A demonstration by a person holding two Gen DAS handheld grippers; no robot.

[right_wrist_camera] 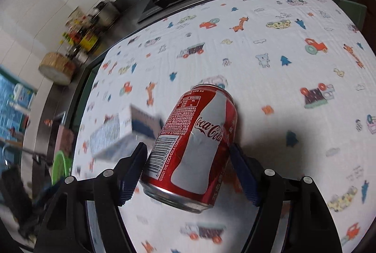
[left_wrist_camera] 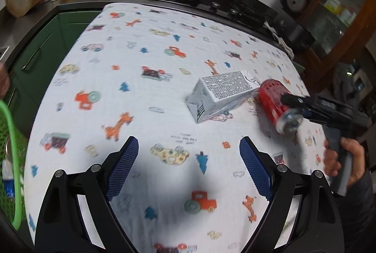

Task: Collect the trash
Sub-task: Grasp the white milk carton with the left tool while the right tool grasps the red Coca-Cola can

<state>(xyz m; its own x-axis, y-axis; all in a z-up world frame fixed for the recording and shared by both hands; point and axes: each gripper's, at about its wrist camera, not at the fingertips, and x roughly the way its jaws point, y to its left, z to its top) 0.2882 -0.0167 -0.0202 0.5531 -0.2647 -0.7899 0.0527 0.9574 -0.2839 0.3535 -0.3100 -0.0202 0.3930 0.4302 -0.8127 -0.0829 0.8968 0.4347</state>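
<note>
Trash on the cloth-covered table (left_wrist_camera: 98, 46): one red cola can (right_wrist_camera: 195, 147) and one grey-and-white carton (left_wrist_camera: 221, 95). The can sits between the pads of the right gripper (right_wrist_camera: 188, 163), both blue pads pressed against its sides, base toward the camera; in the left wrist view the same can (left_wrist_camera: 275, 102) hangs tilted just beside the carton, near the table's right edge, and appears to be lifted off the cloth. The carton lies on its side on the patterned tablecloth (right_wrist_camera: 282, 79), untouched, toward the right edge. The left gripper (left_wrist_camera: 188, 166) stands wide open with nothing between its pads, hovering over bare cloth near the front edge, well apart from the carton. A green mesh basket (left_wrist_camera: 11, 159) shows at the far left, beyond the table's left edge; a bottle-like item (left_wrist_camera: 8, 180) seems to lie inside it, though blur leaves this uncertain. Judged progress: the basket is probably the collection point, possibly one piece already in; the can is gripped but not yet delivered, and the carton remains to be picked up, so roughly the middle of the task
</note>
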